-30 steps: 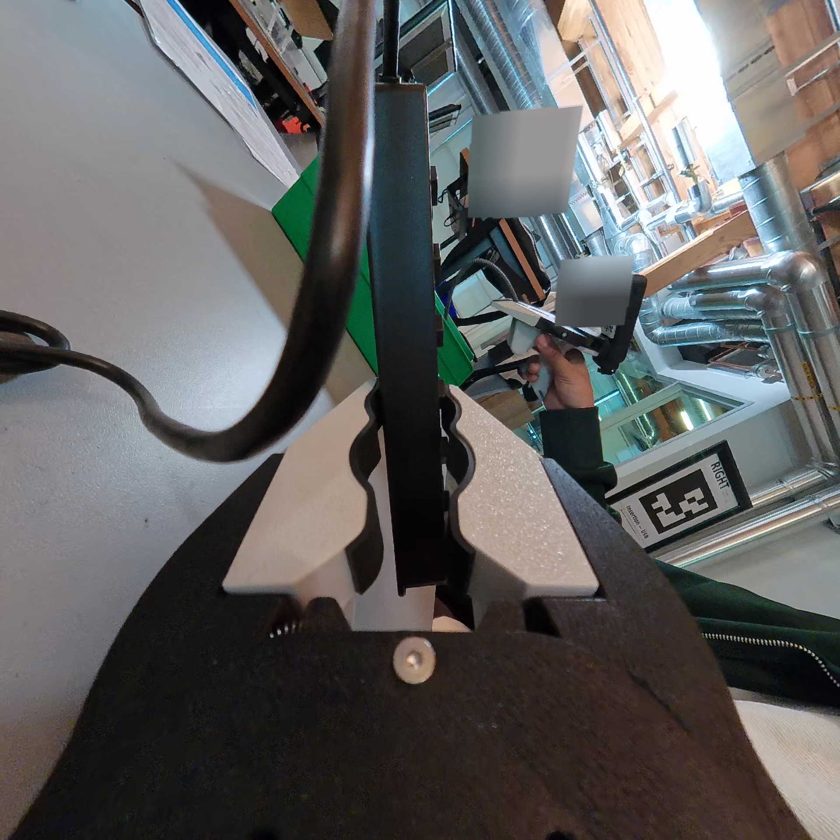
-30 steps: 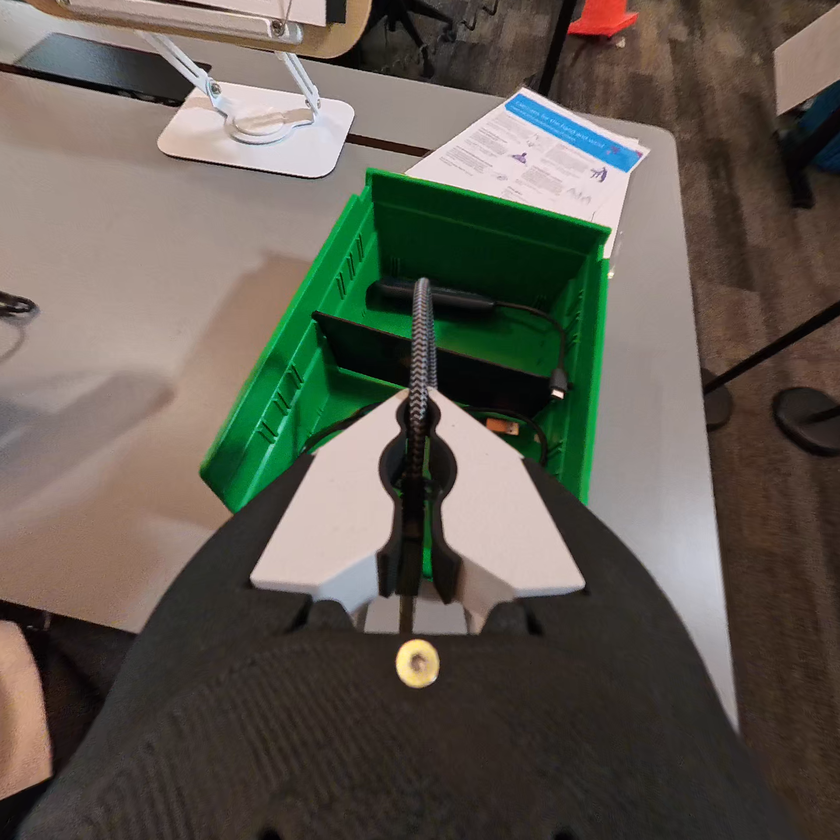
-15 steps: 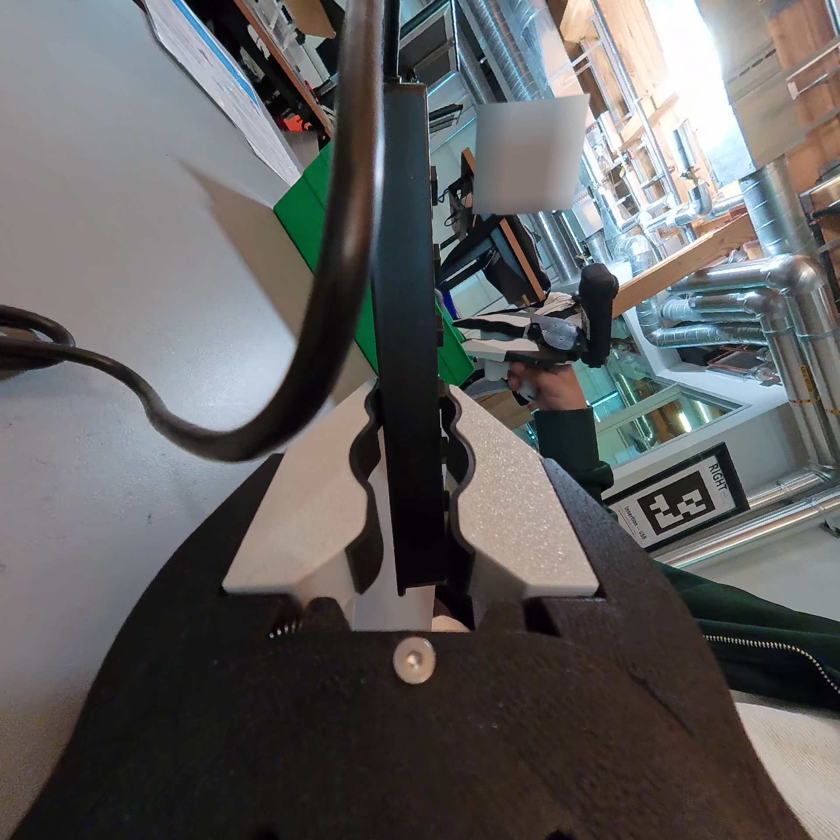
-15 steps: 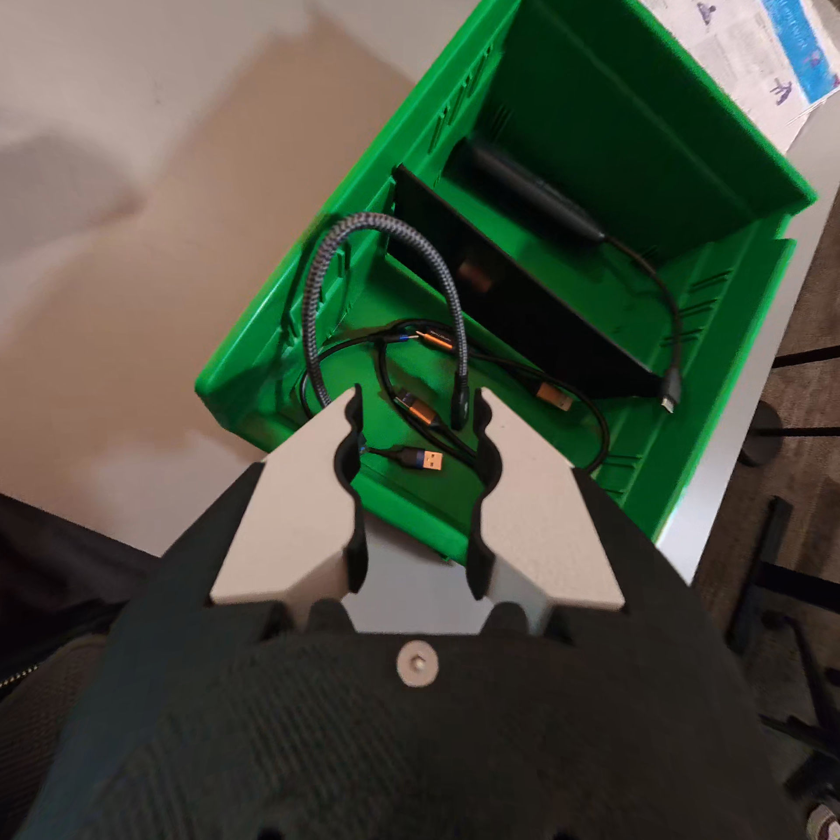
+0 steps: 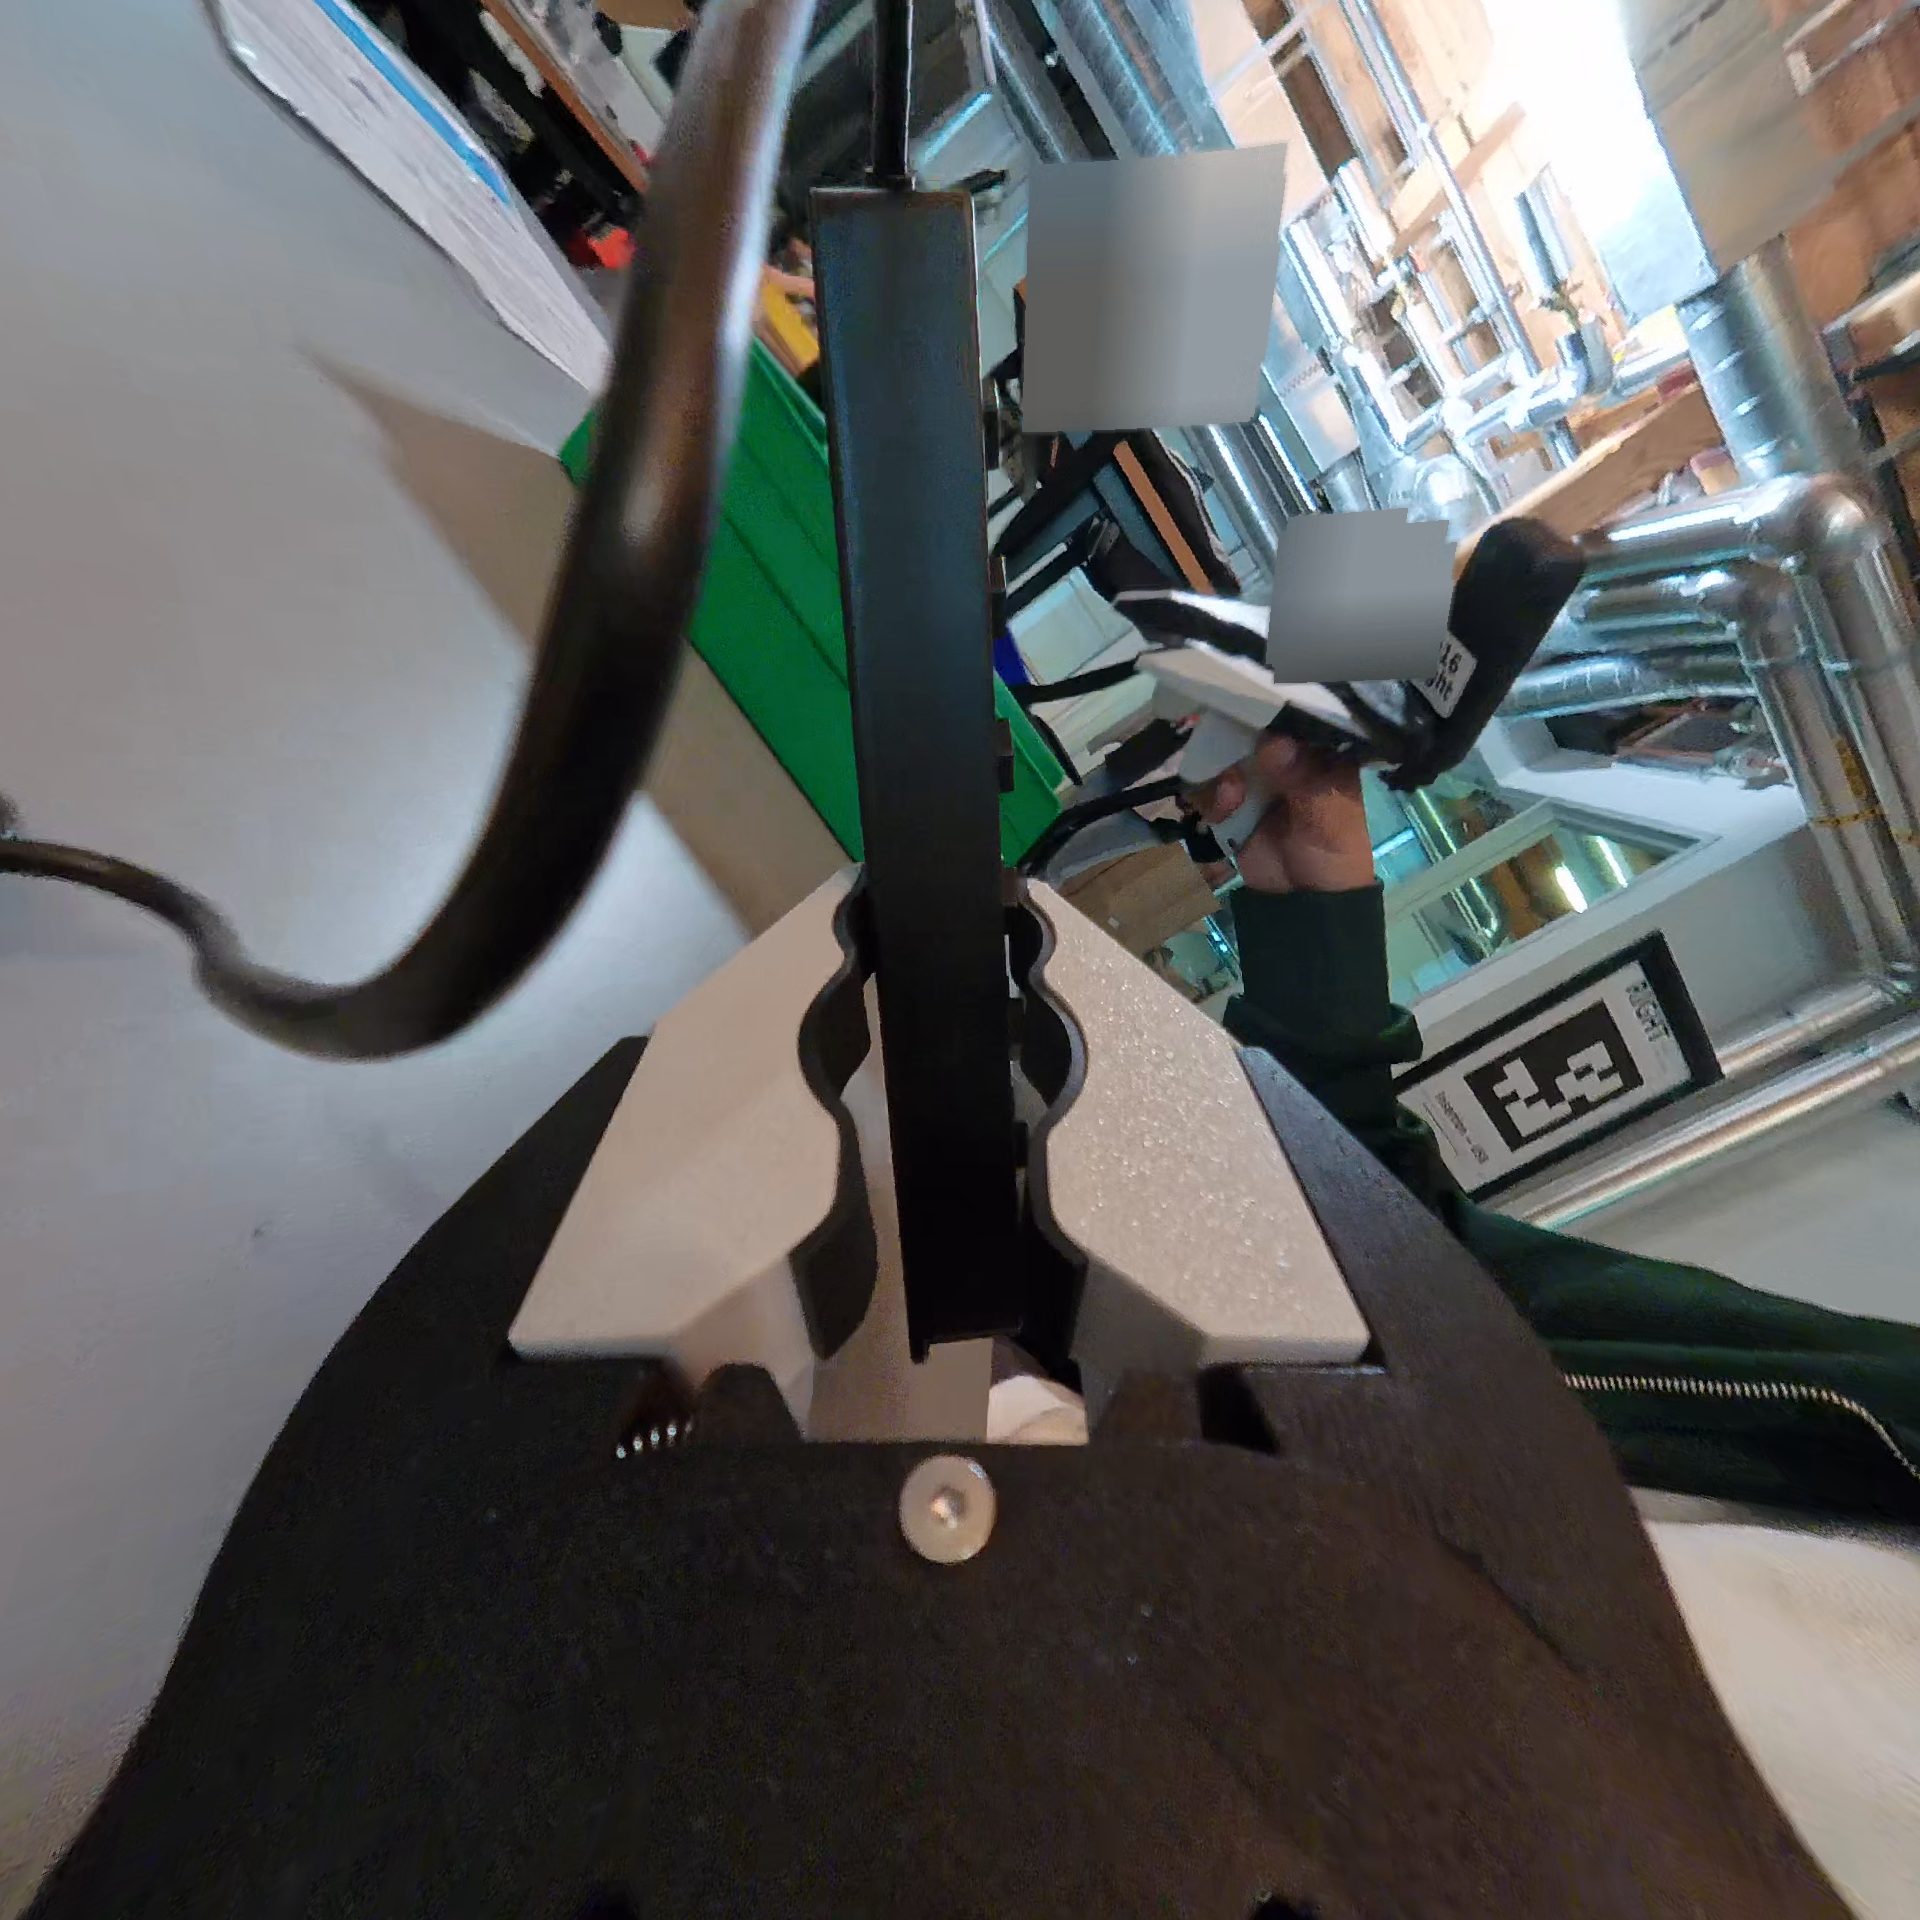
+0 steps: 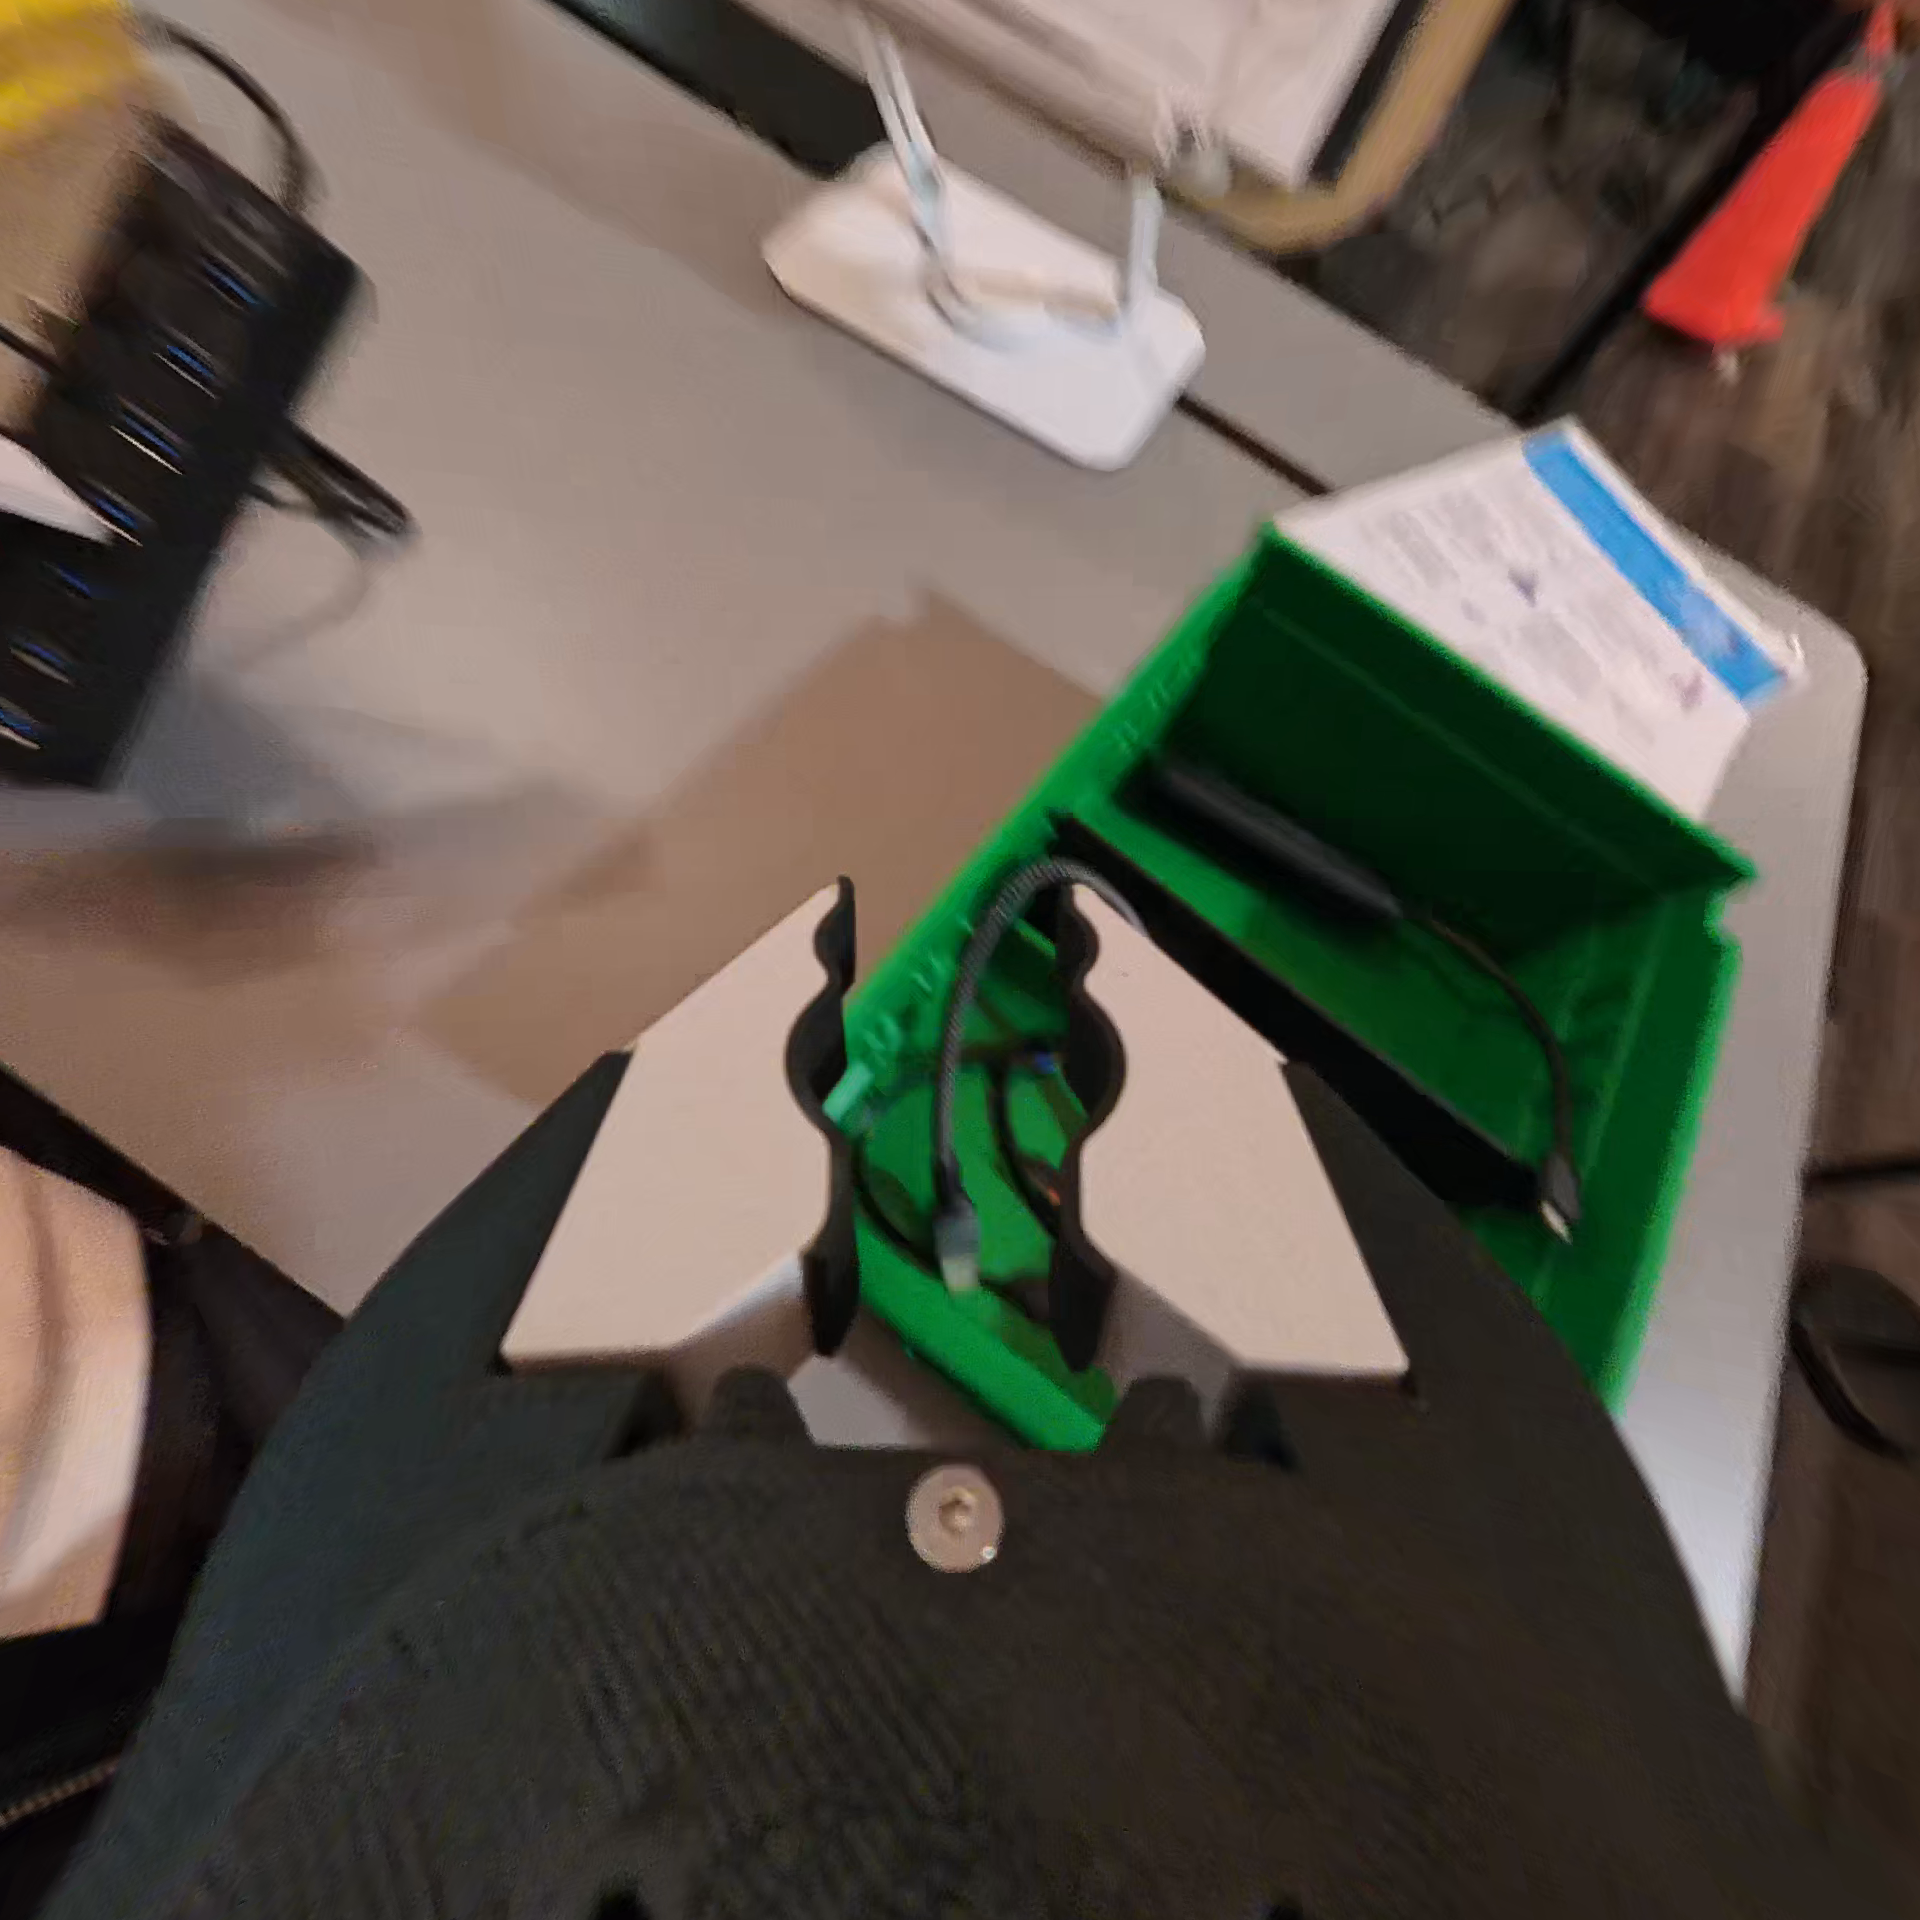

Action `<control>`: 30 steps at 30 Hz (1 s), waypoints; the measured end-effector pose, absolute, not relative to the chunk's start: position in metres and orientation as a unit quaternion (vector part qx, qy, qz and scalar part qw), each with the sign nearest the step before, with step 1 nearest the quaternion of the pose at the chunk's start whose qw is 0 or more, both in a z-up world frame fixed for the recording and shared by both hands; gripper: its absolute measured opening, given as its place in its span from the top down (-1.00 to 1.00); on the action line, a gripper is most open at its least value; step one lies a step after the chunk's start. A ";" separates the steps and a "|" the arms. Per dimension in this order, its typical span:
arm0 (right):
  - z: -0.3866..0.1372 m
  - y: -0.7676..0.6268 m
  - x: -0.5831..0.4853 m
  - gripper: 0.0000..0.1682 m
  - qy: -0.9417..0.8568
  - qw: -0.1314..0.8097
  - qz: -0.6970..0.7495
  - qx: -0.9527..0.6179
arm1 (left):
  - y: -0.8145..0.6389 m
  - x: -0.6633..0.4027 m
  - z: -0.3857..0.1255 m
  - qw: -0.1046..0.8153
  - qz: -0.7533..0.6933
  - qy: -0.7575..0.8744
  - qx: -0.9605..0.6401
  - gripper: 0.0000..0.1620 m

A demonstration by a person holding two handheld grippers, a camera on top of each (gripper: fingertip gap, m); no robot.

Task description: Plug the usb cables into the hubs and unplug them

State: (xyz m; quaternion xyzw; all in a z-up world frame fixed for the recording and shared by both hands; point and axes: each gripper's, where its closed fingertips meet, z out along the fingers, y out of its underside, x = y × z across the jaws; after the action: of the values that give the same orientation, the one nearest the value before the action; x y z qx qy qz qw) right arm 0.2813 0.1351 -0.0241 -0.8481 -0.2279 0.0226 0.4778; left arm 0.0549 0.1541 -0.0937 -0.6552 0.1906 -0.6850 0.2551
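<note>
My left gripper is shut on a long black USB hub, held edge-on and pointing away from me. Its thick black cable loops off to the left. The same hub, with blue ports, shows blurred at the far left of the right wrist view. My right gripper is open and empty above the near corner of the green bin. A braided USB cable lies loose in the bin's near compartment with other cables. A slim black hub with its own lead lies in the far compartment.
A black divider splits the bin. A white stand base sits at the back of the grey table. A printed sheet lies behind the bin. An orange cone stands on the floor. The table edge runs just right of the bin.
My right gripper opened and let go of the braided cable, which dropped into the bin. It then swung left, bringing the held hub into view. My left gripper kept its hold.
</note>
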 end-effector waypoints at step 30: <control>-0.006 0.132 0.095 0.73 -0.223 0.546 0.383 -0.712 | 0.124 0.056 -0.057 0.359 -0.679 0.299 -0.566 0.53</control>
State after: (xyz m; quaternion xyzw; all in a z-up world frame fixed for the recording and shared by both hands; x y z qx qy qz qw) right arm 0.0954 0.1323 -0.0058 -0.7115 -0.2228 0.3826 0.5457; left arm 0.0561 0.1236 -0.0566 -0.5664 0.2992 -0.6787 0.3591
